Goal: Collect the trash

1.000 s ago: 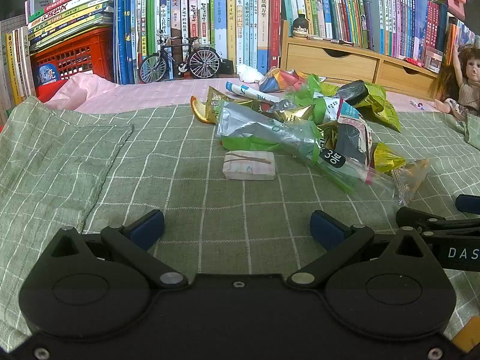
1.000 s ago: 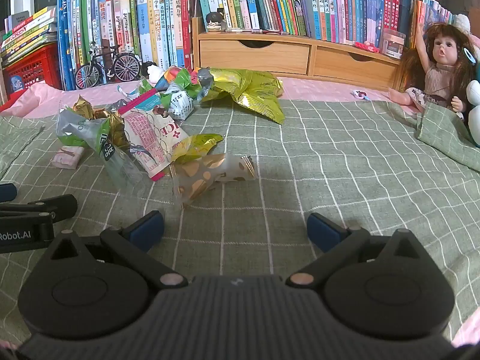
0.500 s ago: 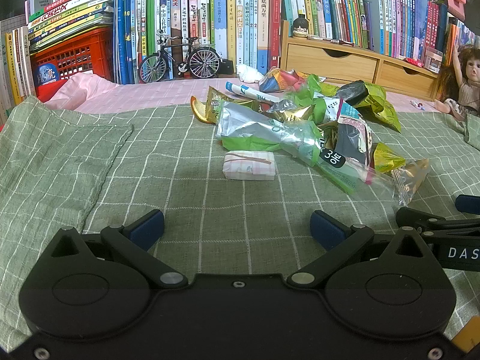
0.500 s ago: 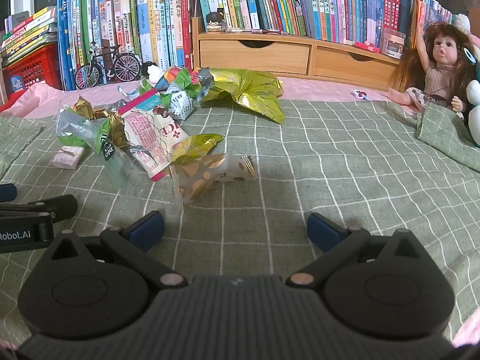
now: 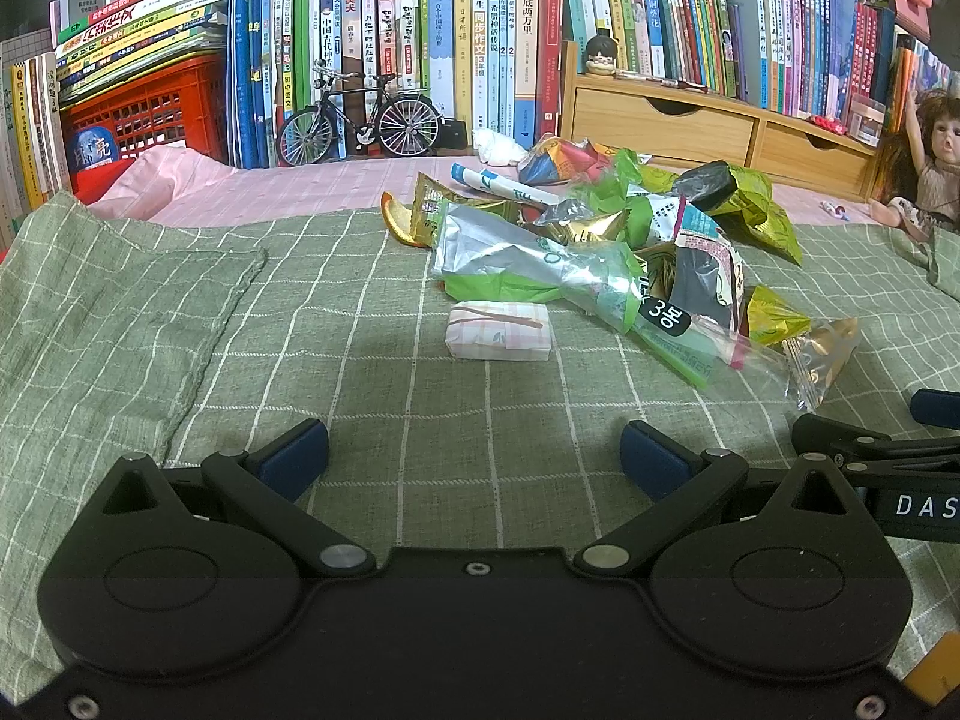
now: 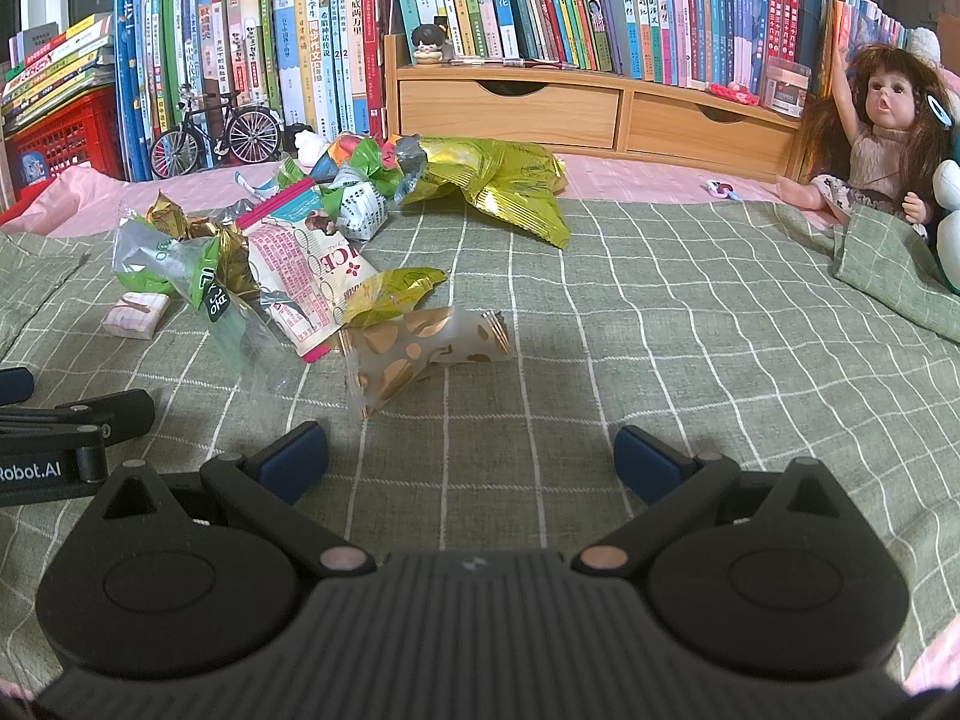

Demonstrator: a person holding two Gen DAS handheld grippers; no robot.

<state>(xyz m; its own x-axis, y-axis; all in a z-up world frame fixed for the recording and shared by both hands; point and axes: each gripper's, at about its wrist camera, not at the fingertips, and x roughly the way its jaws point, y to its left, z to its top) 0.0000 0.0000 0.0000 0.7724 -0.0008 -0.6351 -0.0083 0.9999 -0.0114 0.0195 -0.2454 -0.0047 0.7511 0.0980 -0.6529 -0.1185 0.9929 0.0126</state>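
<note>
A heap of wrappers (image 5: 606, 252) lies on the green checked cloth (image 5: 360, 360), with one small folded packet (image 5: 498, 339) just beside it. The left gripper (image 5: 474, 456) and right gripper (image 6: 471, 456) both gape wide, holding nothing. One toy bicycle (image 5: 360, 117) and one doll (image 6: 870, 126) stand behind.

Clear green wrapper (image 5: 606, 294): we read "3봉" in white on its black tag.
Pink-edged wrapper (image 6: 312, 276): we read "ICE" in large letters.
Right gripper's arm (image 5: 900, 498): we read "DAS", cut by the edge of the left wrist view.
Left gripper's arm (image 6: 42, 468): we read "Robot.AI".
Red book spine (image 5: 528, 42): we read "海底两万里".
Yellow book spine (image 5: 479, 36): we read "同步作文" and "3年级".
</note>
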